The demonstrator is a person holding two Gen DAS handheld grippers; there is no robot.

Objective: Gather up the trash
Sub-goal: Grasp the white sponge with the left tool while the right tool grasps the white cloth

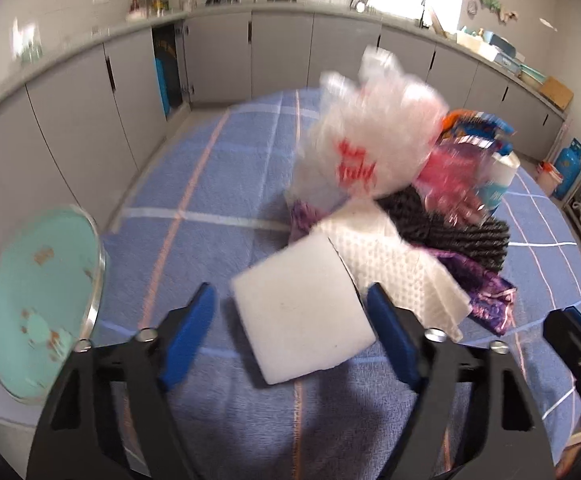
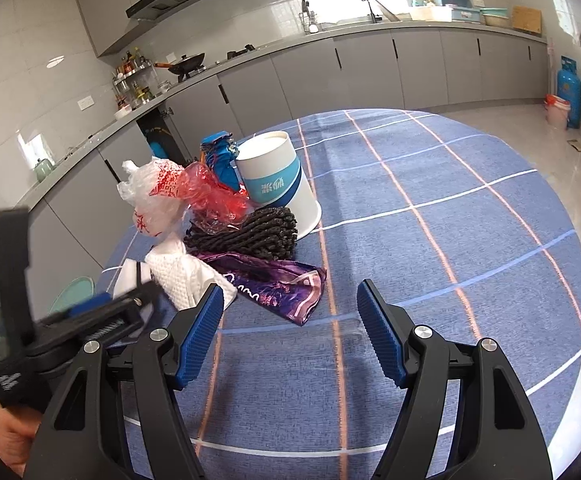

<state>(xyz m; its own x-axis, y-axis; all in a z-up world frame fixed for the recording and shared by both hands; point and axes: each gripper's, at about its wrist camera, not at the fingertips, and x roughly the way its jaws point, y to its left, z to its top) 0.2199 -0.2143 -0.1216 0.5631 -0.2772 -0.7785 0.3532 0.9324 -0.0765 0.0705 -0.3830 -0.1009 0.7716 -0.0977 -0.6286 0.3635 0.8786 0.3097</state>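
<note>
- Left wrist view: your left hand-held gripper [image 1: 292, 320] has its blue pads spread, with a white foam block [image 1: 302, 312] lying between them; the right-hand pad looks very close to the block's edge, the left-hand pad stands clear, so you are not pinching it; just behind the block lies a white embossed paper towel [image 1: 394, 264], then a purple wrapper [image 1: 486, 296], a black ribbed mat [image 1: 454, 236] and a blurred clear plastic bag with red print [image 1: 370, 148]; a pink wrapper [image 1: 450, 168] and a paper cup [image 1: 498, 180] crowd the far right; a teal plate [image 1: 38, 304] sits at the left edge of the blue checked bench [image 1: 210, 184].
- Right wrist view: your right hand-held gripper [image 2: 290, 332] is spread over bare cloth with nothing between the pads; the purple wrapper [image 2: 274, 284] lies nearest ahead, the paper towel [image 2: 186, 280] beside it; the black mat [image 2: 250, 232], red crinkled plastic [image 2: 210, 192], blue snack packet [image 2: 220, 160] and tipped cup [image 2: 278, 184] pile up behind; the other gripper's black body [image 2: 70, 320] blocks the lower left.
</note>
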